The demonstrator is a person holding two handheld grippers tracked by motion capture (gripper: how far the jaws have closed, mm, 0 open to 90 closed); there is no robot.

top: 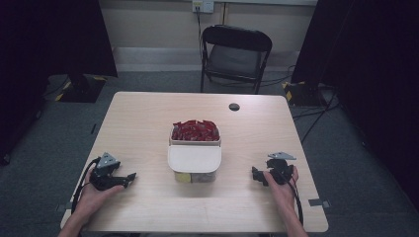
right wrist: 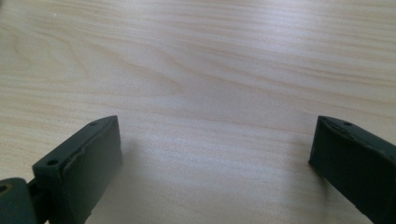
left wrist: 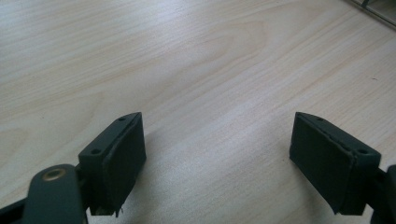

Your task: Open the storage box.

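— Looking down from above, what's on the counter [top: 148, 118]?

— A white container [top: 194, 159] sits at the middle, a little toward the near edge, its lid covering the front half. The open back half holds red packets [top: 195, 130]. Something yellowish shows through the front wall; I can't tell what.

— And the hands?

— The left gripper [top: 129, 177] rests near the near-left corner, pointing in toward the container but well apart from it. The right gripper [top: 255, 174] rests by the near-right corner, facing the container too, also well apart. Each is held in a hand at the near edge.

— From the left gripper view?

— Its fingers [left wrist: 122, 156] stand wide apart, nothing between them, just bare wood grain.

— The right gripper view?

— Same story: fingers [right wrist: 88, 163] spread wide over bare counter, holding nothing.

— Anything beyond the far edge?

— A black folding chair [top: 236, 54] on the floor.
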